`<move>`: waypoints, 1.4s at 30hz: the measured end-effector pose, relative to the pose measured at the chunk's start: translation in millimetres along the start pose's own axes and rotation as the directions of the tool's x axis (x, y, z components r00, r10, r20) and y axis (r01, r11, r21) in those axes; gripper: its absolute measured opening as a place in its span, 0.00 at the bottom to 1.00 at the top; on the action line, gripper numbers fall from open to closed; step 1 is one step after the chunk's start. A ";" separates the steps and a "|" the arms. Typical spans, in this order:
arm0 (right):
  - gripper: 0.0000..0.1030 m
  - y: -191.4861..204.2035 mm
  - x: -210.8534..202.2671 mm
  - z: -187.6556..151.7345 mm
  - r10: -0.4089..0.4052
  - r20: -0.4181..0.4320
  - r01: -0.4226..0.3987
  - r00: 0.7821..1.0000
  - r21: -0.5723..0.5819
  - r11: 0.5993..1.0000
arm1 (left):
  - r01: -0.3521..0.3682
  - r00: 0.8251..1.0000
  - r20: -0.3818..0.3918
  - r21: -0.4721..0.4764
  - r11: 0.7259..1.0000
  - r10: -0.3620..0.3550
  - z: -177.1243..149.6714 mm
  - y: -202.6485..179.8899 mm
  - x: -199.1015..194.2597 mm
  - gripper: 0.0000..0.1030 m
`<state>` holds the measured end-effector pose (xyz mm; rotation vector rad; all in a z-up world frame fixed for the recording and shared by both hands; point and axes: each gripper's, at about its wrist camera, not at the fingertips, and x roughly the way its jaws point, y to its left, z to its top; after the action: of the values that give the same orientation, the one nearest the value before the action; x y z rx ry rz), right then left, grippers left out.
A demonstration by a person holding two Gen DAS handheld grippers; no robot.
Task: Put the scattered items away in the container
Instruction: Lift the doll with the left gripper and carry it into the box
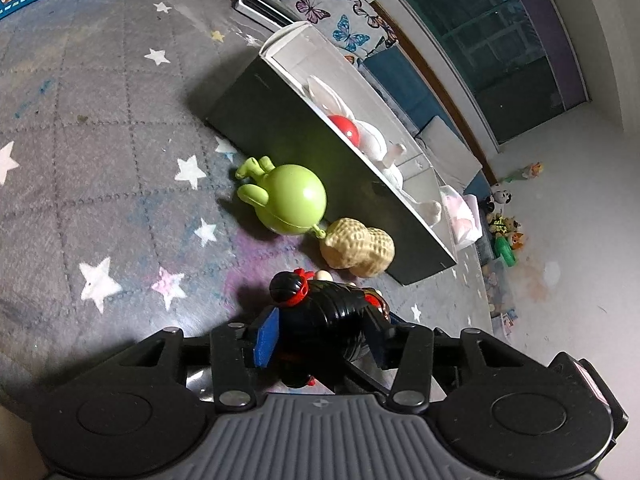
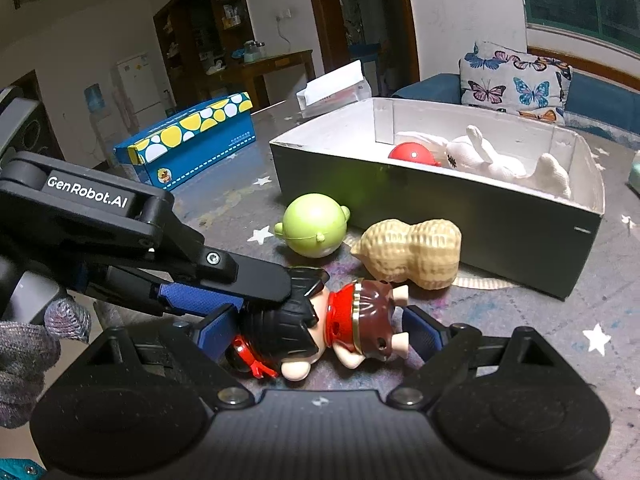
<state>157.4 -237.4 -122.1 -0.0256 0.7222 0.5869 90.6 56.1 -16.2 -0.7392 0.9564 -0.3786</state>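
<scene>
A doll (image 2: 320, 320) with black hair and a red-and-brown dress lies sideways between both grippers on the star mat. My right gripper (image 2: 320, 332) spans it lengthwise, one blue pad at the head and the other at the feet. My left gripper (image 1: 322, 332) comes in from the left of the right wrist view. It stands open around the doll's head (image 1: 320, 316), with a slight gap at its pads. Just beyond lie a green round toy (image 1: 292, 200) and a peanut toy (image 1: 356, 248), against the dark wall of the open box (image 2: 440, 208). A red ball (image 2: 410, 153) and a white plush (image 2: 492, 160) lie inside.
A blue carton with yellow spots (image 2: 188, 140) stands behind to the left. A butterfly cushion (image 2: 512, 80) leans on blue seating behind the box. Small toys (image 1: 504, 224) crowd the floor at the far right. A gloved hand (image 2: 24, 344) holds the left gripper.
</scene>
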 end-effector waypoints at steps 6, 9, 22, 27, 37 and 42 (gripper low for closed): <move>0.88 1.6 -23.1 11.4 -0.022 0.047 0.024 0.999 -0.044 0.999 | 0.044 0.999 0.022 0.037 0.998 -0.045 2.9 -20.8 -10.5 0.48; 0.88 -0.1 -36.5 23.5 -0.041 0.090 0.047 0.995 -0.071 0.996 | 0.074 0.996 0.043 0.070 0.995 -0.078 11.0 -36.6 -14.2 0.48; 0.88 -52.2 -39.8 97.6 -0.108 0.202 0.133 0.973 -0.114 0.984 | 0.146 0.983 0.088 0.136 0.980 -0.159 83.1 -92.4 28.2 0.48; 0.88 -85.9 -16.4 116.2 -0.114 0.161 0.133 0.980 -0.114 0.985 | 0.148 0.986 0.058 0.100 0.984 -0.155 108.0 -91.9 66.2 0.48; 0.88 -128.9 32.2 115.3 -0.078 0.044 0.081 0.996 -0.066 0.995 | 0.102 0.995 0.008 0.022 0.995 -0.103 124.1 -69.8 114.8 0.47; 0.88 -134.5 38.4 116.4 -0.067 0.019 0.069 0.998 -0.066 0.995 | 0.085 0.996 0.011 0.037 0.996 -0.085 123.4 -71.8 116.9 0.48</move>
<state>321.1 -305.7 -81.6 -0.1065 0.6830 0.5453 259.2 -14.4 9.9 -0.7497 0.9058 -0.4640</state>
